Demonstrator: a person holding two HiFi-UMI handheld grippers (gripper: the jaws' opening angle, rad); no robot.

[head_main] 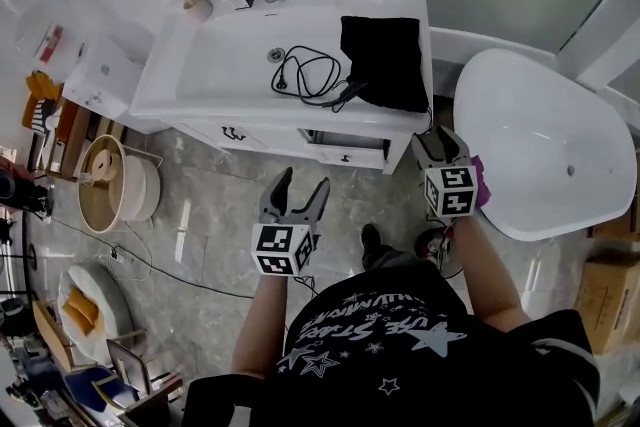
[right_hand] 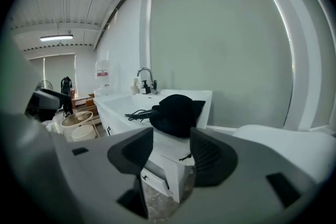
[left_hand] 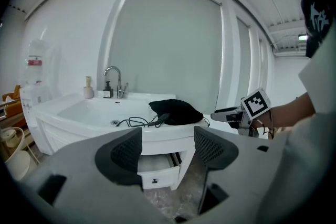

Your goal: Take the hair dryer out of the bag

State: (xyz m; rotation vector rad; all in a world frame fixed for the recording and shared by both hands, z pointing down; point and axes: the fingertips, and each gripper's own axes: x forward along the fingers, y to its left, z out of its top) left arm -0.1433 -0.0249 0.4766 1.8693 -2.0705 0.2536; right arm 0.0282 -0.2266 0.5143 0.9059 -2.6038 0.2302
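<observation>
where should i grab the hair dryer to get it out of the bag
Probably the slim black end of the hair dryer, poking out of the bag toward the basin, where the cord joins. Come from the basin side, jaws across it; the rest is hidden inside.

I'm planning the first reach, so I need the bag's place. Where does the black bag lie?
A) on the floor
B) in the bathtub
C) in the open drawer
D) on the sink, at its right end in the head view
D: the black bag rests on the sink at its right end, with a black cord lying beside it in the basin.
</observation>
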